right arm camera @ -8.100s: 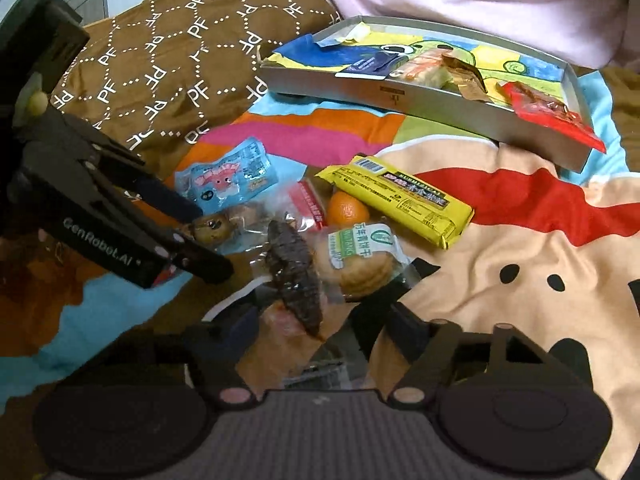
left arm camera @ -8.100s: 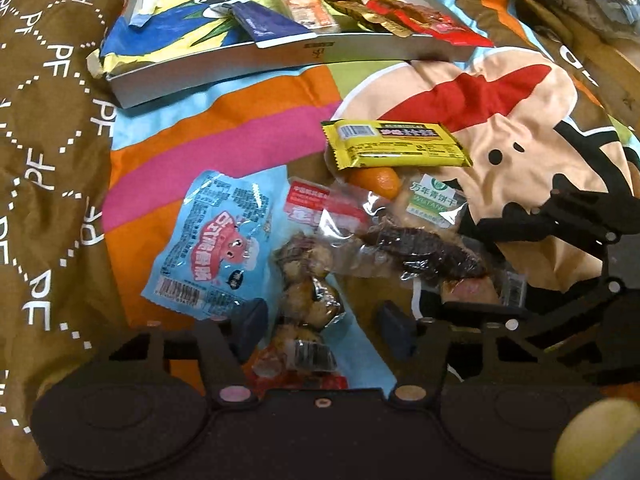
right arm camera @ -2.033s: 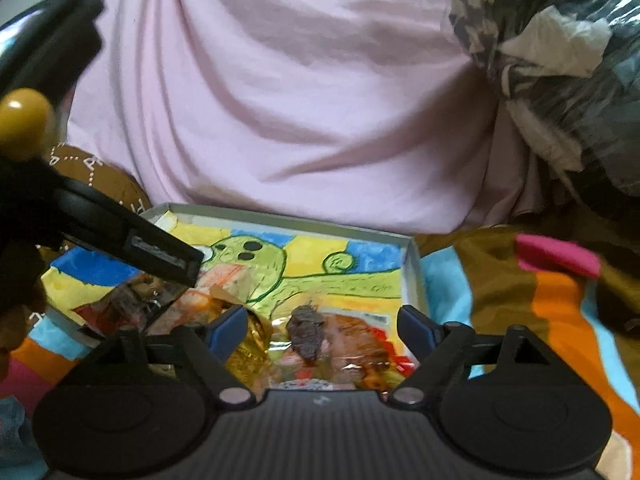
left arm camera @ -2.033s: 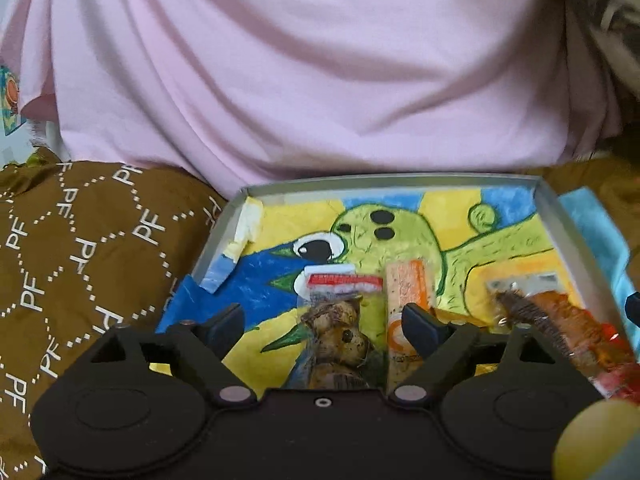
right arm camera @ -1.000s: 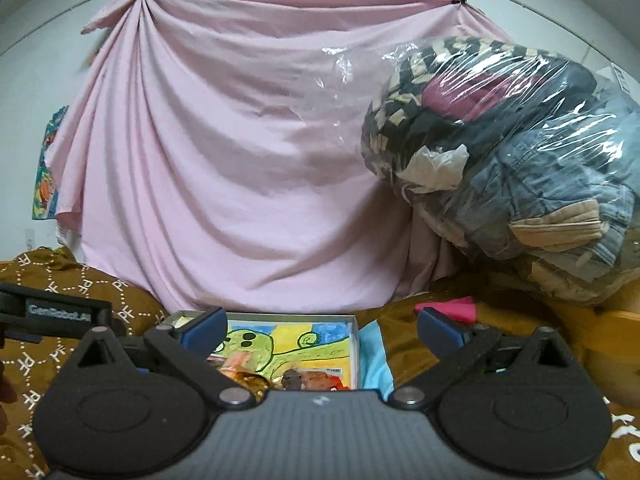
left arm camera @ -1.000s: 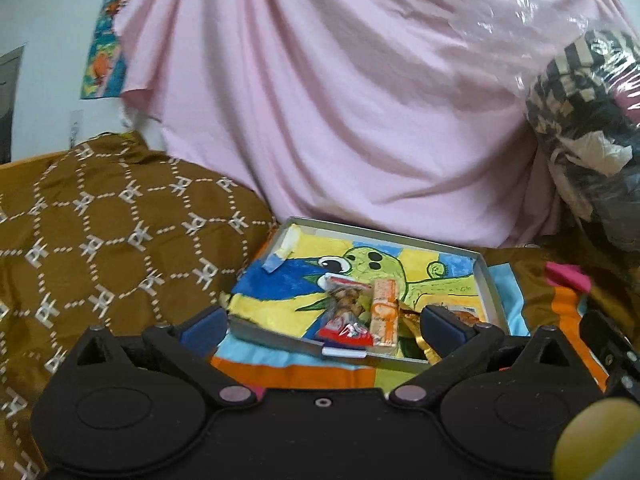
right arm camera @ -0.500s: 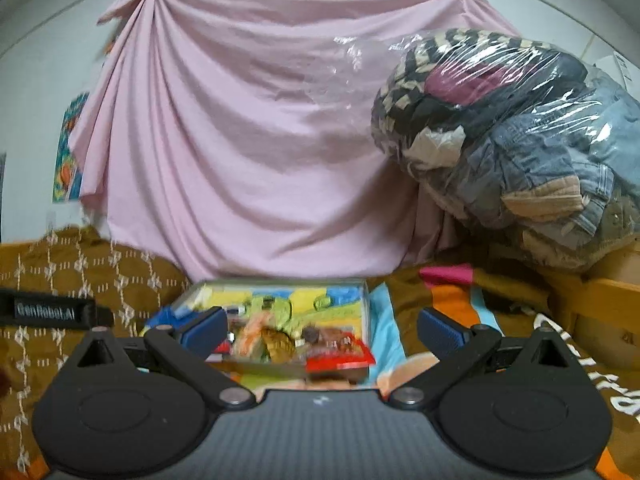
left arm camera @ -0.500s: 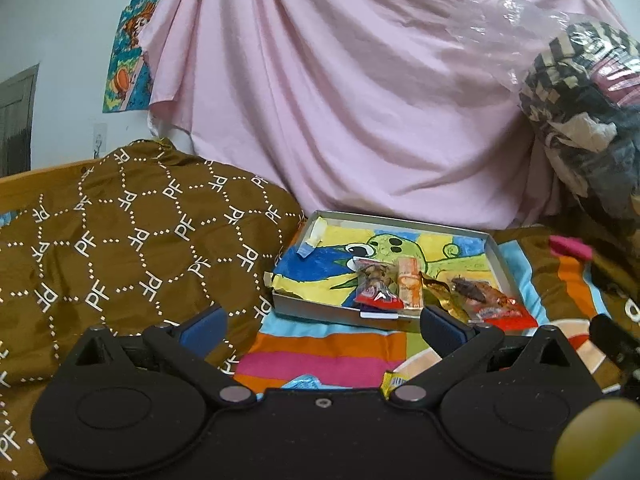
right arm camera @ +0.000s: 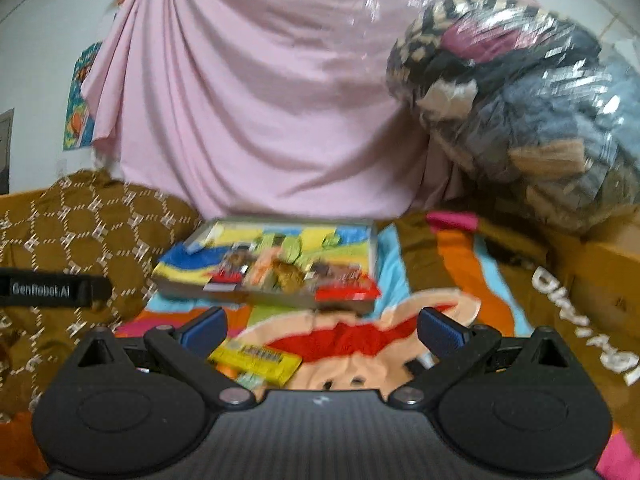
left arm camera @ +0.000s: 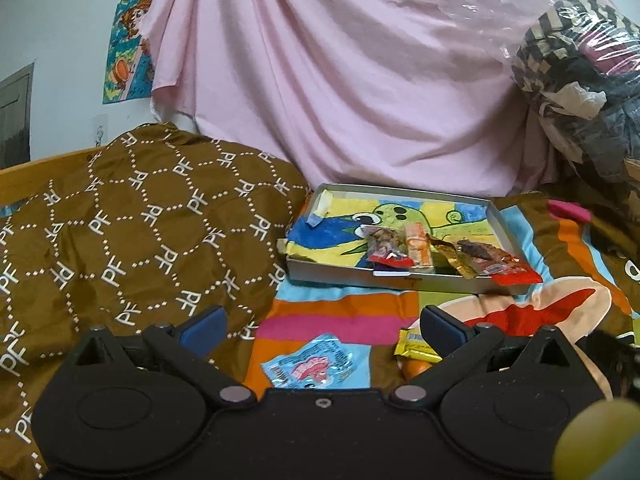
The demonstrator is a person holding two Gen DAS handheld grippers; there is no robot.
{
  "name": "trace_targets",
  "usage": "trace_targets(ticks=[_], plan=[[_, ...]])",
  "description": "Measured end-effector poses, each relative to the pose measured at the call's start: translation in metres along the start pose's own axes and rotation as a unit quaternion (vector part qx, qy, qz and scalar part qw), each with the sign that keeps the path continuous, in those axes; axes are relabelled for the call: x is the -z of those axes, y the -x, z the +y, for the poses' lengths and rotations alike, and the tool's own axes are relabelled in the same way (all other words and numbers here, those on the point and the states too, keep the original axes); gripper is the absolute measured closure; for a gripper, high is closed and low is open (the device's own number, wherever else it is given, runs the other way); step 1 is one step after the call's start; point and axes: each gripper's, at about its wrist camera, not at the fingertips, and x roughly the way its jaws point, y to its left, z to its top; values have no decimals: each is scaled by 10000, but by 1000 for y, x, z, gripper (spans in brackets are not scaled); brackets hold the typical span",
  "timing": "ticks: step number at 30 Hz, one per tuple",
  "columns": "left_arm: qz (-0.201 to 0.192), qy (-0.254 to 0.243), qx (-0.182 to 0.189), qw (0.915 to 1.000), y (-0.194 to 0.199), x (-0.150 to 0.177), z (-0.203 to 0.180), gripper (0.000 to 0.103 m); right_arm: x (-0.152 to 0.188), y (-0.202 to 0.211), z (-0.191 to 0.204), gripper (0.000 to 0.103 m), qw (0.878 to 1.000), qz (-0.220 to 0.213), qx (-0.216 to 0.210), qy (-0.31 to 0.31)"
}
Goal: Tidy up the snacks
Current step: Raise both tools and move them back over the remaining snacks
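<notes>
A grey tray with a cartoon picture lies on the bed and holds several snack packets along its near edge. It also shows in the right wrist view. A blue packet, a yellow bar and an orange lie on the blanket near me. The yellow bar shows in the right wrist view too. My left gripper is open and empty, above the blue packet. My right gripper is open and empty, above the blanket.
A brown patterned pillow lies left of the tray. A pink sheet hangs behind it. A plastic-wrapped bundle of clothes sits at the right. A colourful cartoon blanket covers the bed.
Both grippers have drawn back from the tray and tilted down, so the loose snacks on the blanket come back into view. The two packets they carried now lie in the tray.
</notes>
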Motion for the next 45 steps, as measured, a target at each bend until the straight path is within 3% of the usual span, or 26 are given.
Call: trace_targets(ticks=[9,24,35,45], plan=[[410,-99,-216,9989,-11,16,25,1,12,-15,8,0,9974,636,-257,-201],[1059,-387,-165,9935,-35,48,33,1,35,-50,30,0,9837,1685,-628,-68],[1212,-509,-251,9910,-41,50,30,1,40,-56,34,0,9775,2005,-654,-6],[1365,-760,-601,9859,-59,42,24,1,40,-63,28,0,9677,2401,-755,-159]])
